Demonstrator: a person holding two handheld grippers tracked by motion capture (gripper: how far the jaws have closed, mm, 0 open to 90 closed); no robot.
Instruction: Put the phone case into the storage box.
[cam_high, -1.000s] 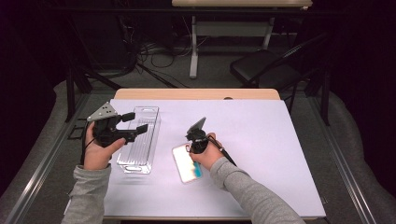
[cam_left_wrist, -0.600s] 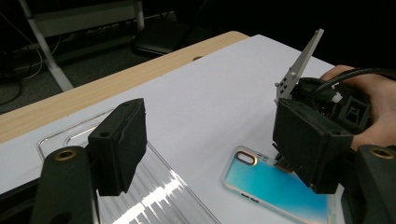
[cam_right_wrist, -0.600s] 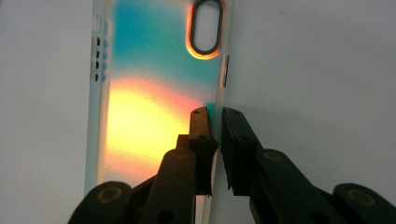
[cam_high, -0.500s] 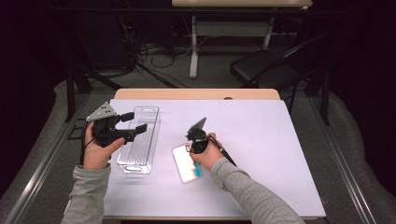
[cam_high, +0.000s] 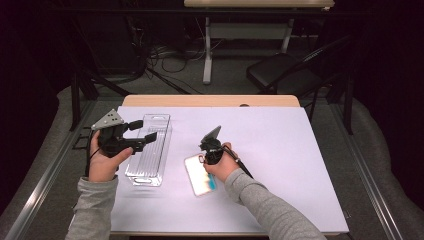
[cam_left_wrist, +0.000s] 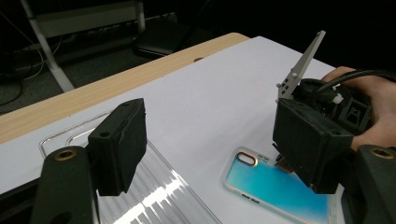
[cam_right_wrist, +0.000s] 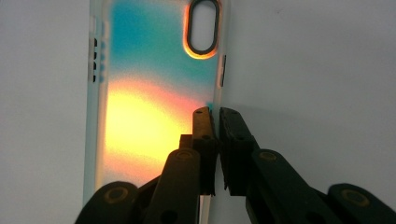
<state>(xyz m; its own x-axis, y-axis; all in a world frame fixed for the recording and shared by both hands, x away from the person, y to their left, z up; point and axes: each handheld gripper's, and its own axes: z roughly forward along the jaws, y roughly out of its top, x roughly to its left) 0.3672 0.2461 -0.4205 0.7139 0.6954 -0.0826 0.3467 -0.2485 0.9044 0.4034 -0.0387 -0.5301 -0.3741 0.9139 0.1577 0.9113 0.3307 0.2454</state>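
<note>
A phone case (cam_high: 200, 176) with a blue-to-orange back lies flat on the white tabletop, camera hole toward the far side. My right gripper (cam_high: 204, 159) points down at it. In the right gripper view its jaws have just been closing and now pinch the phone case's (cam_right_wrist: 154, 93) right rim, so the right gripper (cam_right_wrist: 214, 114) is shut on it. My left gripper (cam_high: 144, 130) hovers open over a clear plastic tray (cam_high: 150, 155). In the left gripper view nothing sits between the wide-apart jaws of the left gripper (cam_left_wrist: 215, 140); the phone case (cam_left_wrist: 275, 186) and right gripper (cam_left_wrist: 280, 161) lie beyond.
The white sheet (cam_high: 300, 150) covers most of the table, with a wooden strip (cam_high: 210, 101) along the far edge. A dark chair (cam_high: 280, 75) and a desk frame (cam_high: 207, 55) stand on the floor behind the table.
</note>
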